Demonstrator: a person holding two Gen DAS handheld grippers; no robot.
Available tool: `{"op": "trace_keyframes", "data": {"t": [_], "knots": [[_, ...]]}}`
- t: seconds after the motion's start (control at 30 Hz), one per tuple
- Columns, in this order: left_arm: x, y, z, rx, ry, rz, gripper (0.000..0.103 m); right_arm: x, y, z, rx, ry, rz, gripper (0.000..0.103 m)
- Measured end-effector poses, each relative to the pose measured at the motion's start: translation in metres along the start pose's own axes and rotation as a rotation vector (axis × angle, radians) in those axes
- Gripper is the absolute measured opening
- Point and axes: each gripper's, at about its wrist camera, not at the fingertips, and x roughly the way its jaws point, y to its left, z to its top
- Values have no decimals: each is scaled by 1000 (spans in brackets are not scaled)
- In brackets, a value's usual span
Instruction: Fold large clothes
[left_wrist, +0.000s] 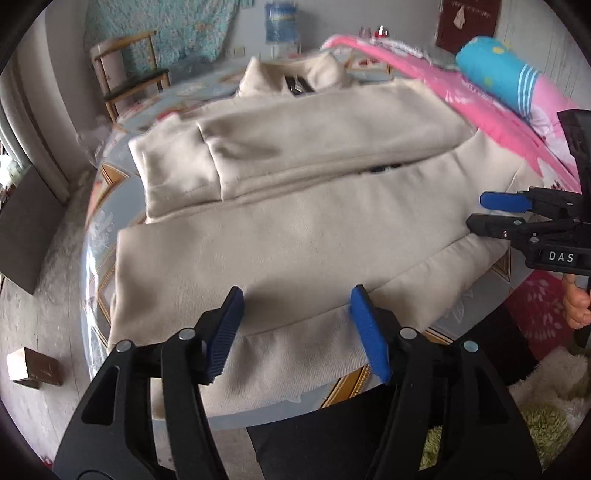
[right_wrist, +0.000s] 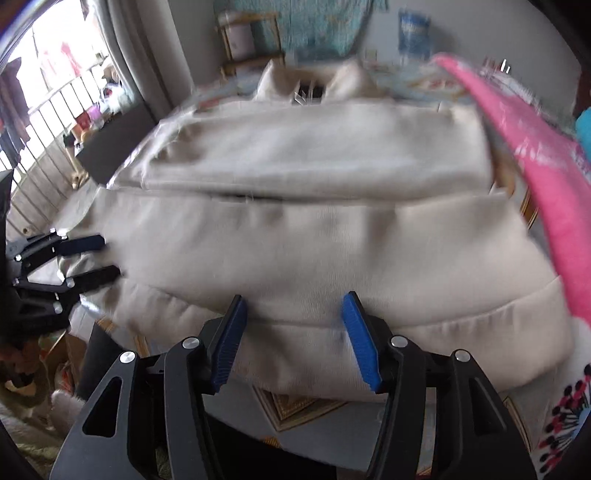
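Cream coat (left_wrist: 295, 221) lies crosswise just ahead of left gripper (left_wrist: 295, 332) and right gripper (right_wrist: 291, 336); all 4 fingers spread, empty.

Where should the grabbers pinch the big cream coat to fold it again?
Probably the near hem of the cream coat, coming from the table's near side. That edge lies flat and free right before the open left gripper and right gripper.

Ahead of the gripper, past the round patterned table (left_wrist: 110, 177), a wooden chair (left_wrist: 125, 70) stands under a teal quilt (left_wrist: 166, 26), a water bottle (left_wrist: 280, 22) beside it, with pink bedding (left_wrist: 491, 107) off right.
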Motion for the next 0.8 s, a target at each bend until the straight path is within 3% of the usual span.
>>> {"op": "trace_keyframes", "data": {"t": [0.17, 0.4, 0.53, 0.8], "knots": [[-18, 3, 12, -9, -57, -44, 60, -20, 14, 17, -1, -82, 67, 54], [12, -16, 19, 11, 3, -73, 64, 25, 36, 16, -45, 8, 83, 76], [9, -11, 24, -18, -6, -91, 65, 10, 30, 23, -16, -3, 95, 77], [-4, 13, 61, -39, -61, -32, 66, 0, 7, 60, 91, -16, 151, 77]]}}
